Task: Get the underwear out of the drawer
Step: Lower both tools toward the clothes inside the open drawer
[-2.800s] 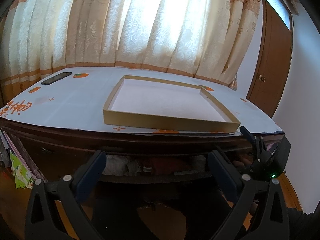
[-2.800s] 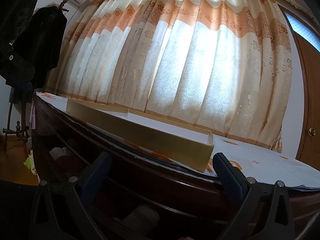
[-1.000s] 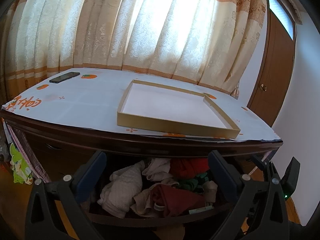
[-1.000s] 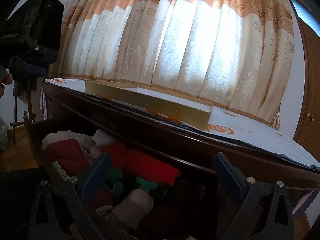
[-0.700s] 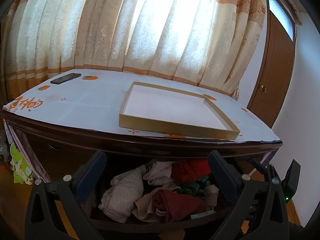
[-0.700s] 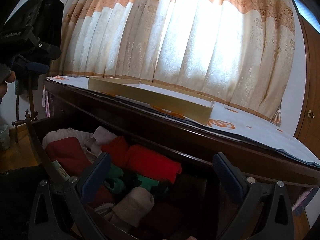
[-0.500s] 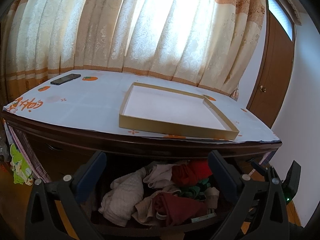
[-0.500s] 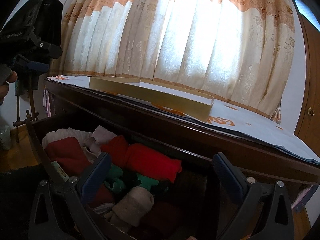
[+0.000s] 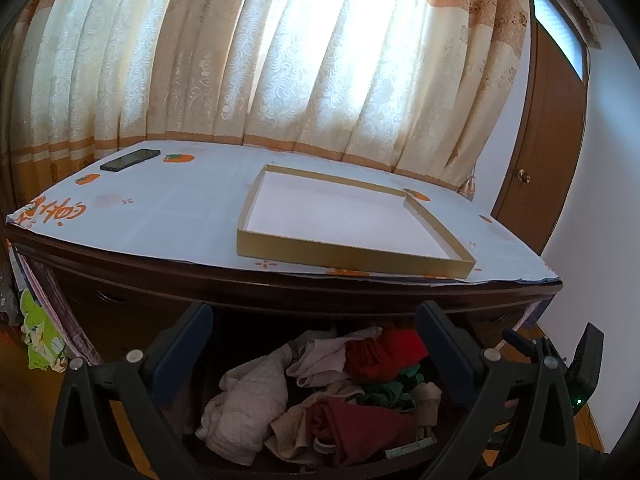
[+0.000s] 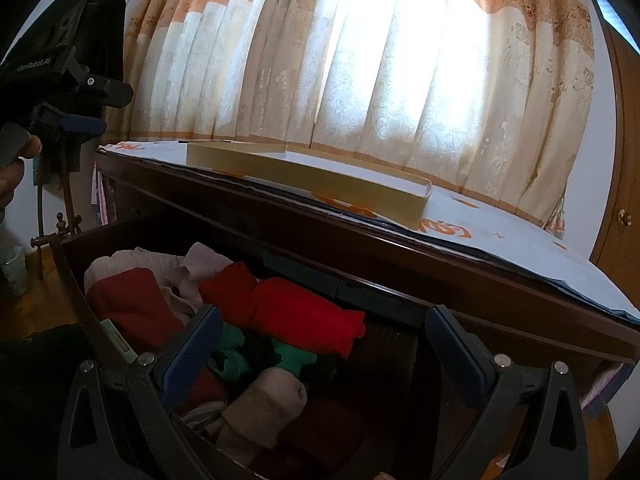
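The dark wood drawer stands pulled open under the desk top and is full of rolled and crumpled clothes: white cloth, red pieces, a dark red piece and green ones. My left gripper is open and empty above the drawer. My right gripper is open and empty over the drawer's right part, above red rolls, green cloth and a beige roll. The left gripper also shows at the far left of the right wrist view.
A shallow gold cardboard tray lies on the desk's white orange-printed cover. A black phone lies at the back left. Curtains hang behind the desk. A brown door is at the right. A coat stand is at the left.
The drawer has come out from nearly shut to wide open, baring the clothes. Both grippers have drawn back and risen a little; both stayed open.
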Tool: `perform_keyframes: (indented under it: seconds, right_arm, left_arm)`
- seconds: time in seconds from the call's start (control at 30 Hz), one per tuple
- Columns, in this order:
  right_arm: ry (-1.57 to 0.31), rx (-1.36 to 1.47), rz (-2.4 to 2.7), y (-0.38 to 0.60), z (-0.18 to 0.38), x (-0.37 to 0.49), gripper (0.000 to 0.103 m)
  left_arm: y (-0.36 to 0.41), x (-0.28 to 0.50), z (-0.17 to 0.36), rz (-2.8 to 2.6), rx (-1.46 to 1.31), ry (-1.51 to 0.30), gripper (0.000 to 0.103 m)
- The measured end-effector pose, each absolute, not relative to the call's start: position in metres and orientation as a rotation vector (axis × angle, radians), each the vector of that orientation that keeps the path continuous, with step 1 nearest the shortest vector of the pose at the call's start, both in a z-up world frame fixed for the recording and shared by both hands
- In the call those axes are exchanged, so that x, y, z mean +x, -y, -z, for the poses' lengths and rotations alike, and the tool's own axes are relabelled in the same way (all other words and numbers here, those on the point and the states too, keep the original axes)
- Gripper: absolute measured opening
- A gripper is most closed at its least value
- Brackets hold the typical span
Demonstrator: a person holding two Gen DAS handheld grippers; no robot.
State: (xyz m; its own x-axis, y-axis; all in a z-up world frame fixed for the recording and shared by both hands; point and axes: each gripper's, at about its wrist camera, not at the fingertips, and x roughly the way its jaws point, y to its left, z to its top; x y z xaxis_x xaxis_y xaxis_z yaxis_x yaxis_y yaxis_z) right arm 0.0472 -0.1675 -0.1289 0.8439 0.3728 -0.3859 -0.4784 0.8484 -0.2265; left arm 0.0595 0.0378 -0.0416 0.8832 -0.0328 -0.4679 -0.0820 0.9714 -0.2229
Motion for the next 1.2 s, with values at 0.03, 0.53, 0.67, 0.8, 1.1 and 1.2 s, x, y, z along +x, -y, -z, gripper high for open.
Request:
perform_keyframes:
  seconds: [0.03,0.53,0.67,0.8,1.1,1.2]
  right_arm:
    - [-0.344,-0.324,-0.460,0.168,0.129,0.047,0.102]
    - [-0.446,-0.347,-0.479,0.168,0.130,0.051,0.102]
    - [-0.477,-0.331,-0.488,0.171,0.129,0.053,0.102]
    - [-0.501,-0.366,-0.494,0.167,0.130,0.055,0.102]
    - [-0.612,-0.410,-0.550,0.162,0.134,0.067,0.102]
    - [-0.631,-0.414,-0.560,0.161,0.134,0.070,0.102]
  left_arm:
    - [-0.038,0.060,0.042,-0.025,-0.240,-0.491,0.103]
    - [-0.030,0.063,0.043,-0.008,-0.209,-0.519,0.103]
    - [-0.028,0.066,0.042,-0.001,-0.203,-0.529,0.103]
    - [-0.027,0.067,0.043,0.004,-0.196,-0.536,0.103]
    - [-0.019,0.075,0.062,0.029,-0.147,-0.613,0.103]
    - [-0.016,0.079,0.071,0.039,-0.128,-0.649,0.103]
